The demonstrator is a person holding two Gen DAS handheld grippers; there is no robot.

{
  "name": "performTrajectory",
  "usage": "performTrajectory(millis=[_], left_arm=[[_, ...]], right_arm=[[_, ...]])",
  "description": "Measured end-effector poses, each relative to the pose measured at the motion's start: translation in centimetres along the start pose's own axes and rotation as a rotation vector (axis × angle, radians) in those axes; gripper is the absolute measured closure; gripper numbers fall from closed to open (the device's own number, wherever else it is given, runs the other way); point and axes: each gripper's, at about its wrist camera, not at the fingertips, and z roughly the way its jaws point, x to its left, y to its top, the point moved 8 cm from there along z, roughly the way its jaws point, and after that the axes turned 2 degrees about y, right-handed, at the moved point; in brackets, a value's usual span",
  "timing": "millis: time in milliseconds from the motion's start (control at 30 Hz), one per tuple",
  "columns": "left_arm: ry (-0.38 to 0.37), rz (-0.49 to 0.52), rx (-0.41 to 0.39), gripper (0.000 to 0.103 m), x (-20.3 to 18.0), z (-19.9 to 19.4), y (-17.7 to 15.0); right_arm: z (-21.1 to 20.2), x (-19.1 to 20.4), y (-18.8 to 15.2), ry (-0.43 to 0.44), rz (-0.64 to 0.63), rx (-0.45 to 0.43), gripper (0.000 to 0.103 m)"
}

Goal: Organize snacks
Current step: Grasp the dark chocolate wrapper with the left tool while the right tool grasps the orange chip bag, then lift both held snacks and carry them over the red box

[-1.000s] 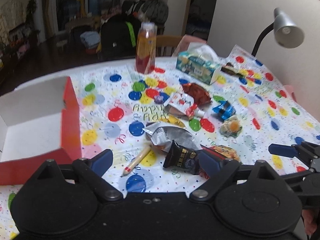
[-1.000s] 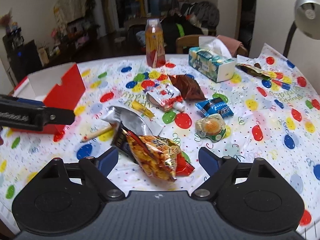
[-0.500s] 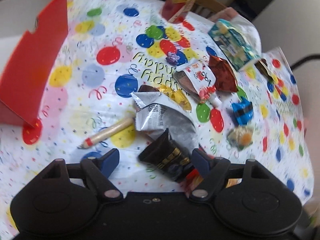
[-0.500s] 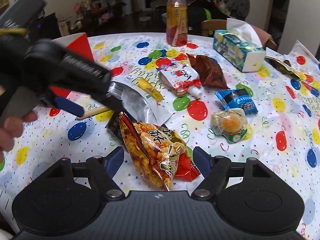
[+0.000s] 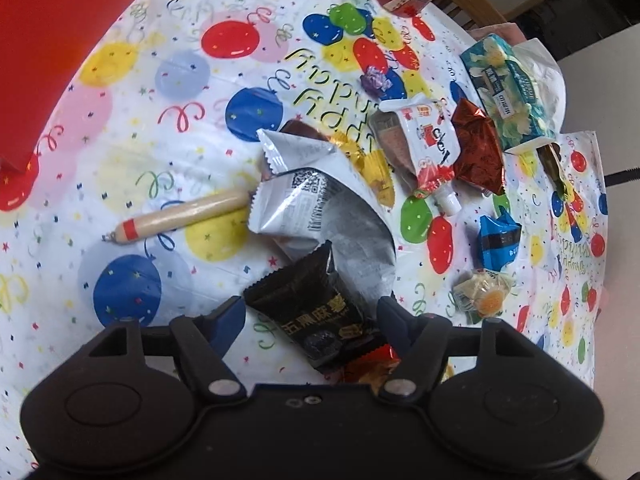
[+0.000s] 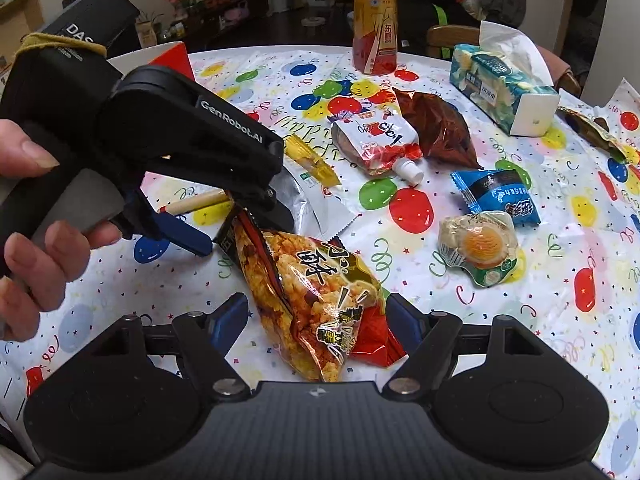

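Over the cluttered desk (image 5: 132,184), the left hand-held gripper (image 5: 310,312) is hovering with jaws spread astride the black snack packet (image 5: 316,312), presumably lining up a pick; the right hand-held gripper (image 6: 316,320), also agape (nothing pinched), is straddling the orange crisp bag (image 6: 312,292).

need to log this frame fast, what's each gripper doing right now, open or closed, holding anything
Left gripper: open, fingers either side of the black snack packet, not clamped on it.
Right gripper: open, astride the orange snack bag, not gripping it.
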Motion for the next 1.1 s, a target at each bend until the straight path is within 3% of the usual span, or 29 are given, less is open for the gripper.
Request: performTrajectory(millis=[267,600,733,1100], left_arm=[[-0.005,-0.043,-0.014,0.046,0.5,0.0,0.0],[-0.018,-0.042,-0.053,0.053,1.4,-1.3,-0.2],[-0.032,-0.028,-0.057,0.054,2.0,-2.1,-0.6],[-0.058,0.137,-0.107,0.054,3.5,-7.4,-1.2]], right_arm=[[0.3,-0.3,0.1,0.009,-0.002,0.006,0.038],[-0.9,-0.7,-0.1,0.011,0.028,-0.003,0.052],[-1.6,-0.7,-0.2,0.007,0.049,-0.004,0.053],[-4.8,1.9,0.9,-0.041,0.082,-0.054,0.053]])
